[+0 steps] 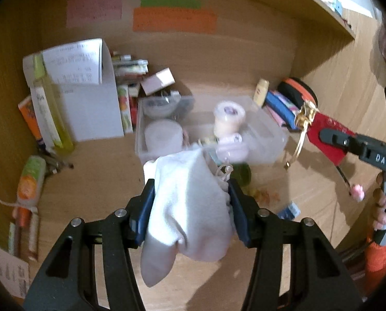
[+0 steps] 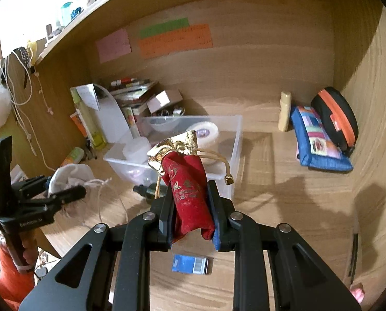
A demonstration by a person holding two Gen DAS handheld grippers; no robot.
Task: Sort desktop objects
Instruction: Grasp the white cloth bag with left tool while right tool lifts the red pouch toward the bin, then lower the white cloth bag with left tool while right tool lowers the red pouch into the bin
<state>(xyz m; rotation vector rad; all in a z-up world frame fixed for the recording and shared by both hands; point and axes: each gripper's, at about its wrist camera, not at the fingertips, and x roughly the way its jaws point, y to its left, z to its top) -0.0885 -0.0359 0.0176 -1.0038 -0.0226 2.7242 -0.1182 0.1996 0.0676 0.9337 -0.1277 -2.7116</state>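
Left wrist view: your left gripper (image 1: 190, 194) was pinching the white pouch (image 1: 190, 207) above the desk (image 1: 89, 176), in front of the bin (image 1: 265, 140); further right, your right gripper (image 2: 190, 202) was clamped on the red pouch (image 2: 190, 197).

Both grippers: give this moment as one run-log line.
left gripper: shut on white cloth pouch | right gripper: shut on red drawstring pouch | clear bin: ahead of both
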